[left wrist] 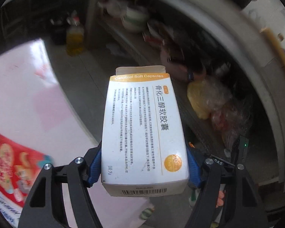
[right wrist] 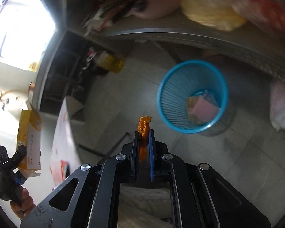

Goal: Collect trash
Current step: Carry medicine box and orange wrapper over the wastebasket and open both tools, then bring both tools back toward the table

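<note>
— Two pieces of trash are in hand, so you're at the carry-and-drop step. Your left gripper [left wrist: 144, 167] clamps the medicine box [left wrist: 142, 131] across its width, its open flap pointing away from you.

— And my right?

— Your right gripper [right wrist: 144, 133] is nearly pressed together, pinching an orange scrap [right wrist: 144, 127]. The blue wastebasket [right wrist: 191, 95] sits on the floor ahead and to the right of those fingertips, not under them. You need to carry the scrap over its rim before spreading the jaws.
</note>
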The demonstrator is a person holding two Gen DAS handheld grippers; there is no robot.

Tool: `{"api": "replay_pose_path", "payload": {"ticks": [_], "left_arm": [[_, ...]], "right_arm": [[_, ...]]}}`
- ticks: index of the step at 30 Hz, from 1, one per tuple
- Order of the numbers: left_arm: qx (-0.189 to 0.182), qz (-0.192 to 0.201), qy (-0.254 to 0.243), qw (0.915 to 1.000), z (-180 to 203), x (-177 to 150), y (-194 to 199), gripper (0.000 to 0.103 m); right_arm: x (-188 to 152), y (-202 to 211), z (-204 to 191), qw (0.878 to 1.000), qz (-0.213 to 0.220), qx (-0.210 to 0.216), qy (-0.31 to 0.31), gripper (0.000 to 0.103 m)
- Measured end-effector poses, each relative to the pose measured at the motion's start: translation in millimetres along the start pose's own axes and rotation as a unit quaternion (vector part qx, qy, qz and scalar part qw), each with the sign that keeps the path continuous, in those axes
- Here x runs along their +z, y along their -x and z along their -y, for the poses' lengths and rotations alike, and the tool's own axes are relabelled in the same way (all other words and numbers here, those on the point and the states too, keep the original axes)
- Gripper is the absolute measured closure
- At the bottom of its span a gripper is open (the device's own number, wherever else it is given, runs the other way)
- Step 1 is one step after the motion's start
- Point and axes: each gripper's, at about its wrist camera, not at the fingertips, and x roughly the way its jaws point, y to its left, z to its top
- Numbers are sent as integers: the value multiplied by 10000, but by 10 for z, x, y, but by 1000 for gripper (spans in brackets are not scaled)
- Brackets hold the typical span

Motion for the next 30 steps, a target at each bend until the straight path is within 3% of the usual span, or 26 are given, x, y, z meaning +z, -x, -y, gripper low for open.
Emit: {"api": "replay_pose_path", "payload": {"ticks": [3,7,8,9,10,12,14,18,23,30], "left_arm": [[182,-585,-335,9976,286,155,-609,33],[334,-1033,-553,9925,579,366,-1241,31],[368,-1027,-547,9925,619,432,-1354,30],[343,-989,-551,9930,674,507,-1485,19],[338,-952,-583,9932,695,545,-1527,9],[484,-783,-665,9935,745,631,-1698,7],[644,-742,-697,9927,773,627,-1781,7],[598,-652,-599,9943,651,571,-1609,7],[655,-323,-606,9955,539,489,-1204,7],[415,215,-607,9971,365,129,-235,7]], "right_arm": [[30,-235,205,9996,-29,-135,-248,96],[149,-544,349,9986,-76,-343,-383,94],[195,-609,377,9985,-49,-376,-397,92],[258,-685,399,9984,18,-433,-352,90],[319,-763,415,9982,69,-525,-271,78],[440,-940,508,9965,172,-789,-206,57],[499,-1058,620,9934,215,-1111,-200,56],[431,-999,717,9920,297,-1168,-365,56],[213,-762,620,9904,430,-1311,-108,56],[10,-501,197,9912,481,-1113,524,51]]}}
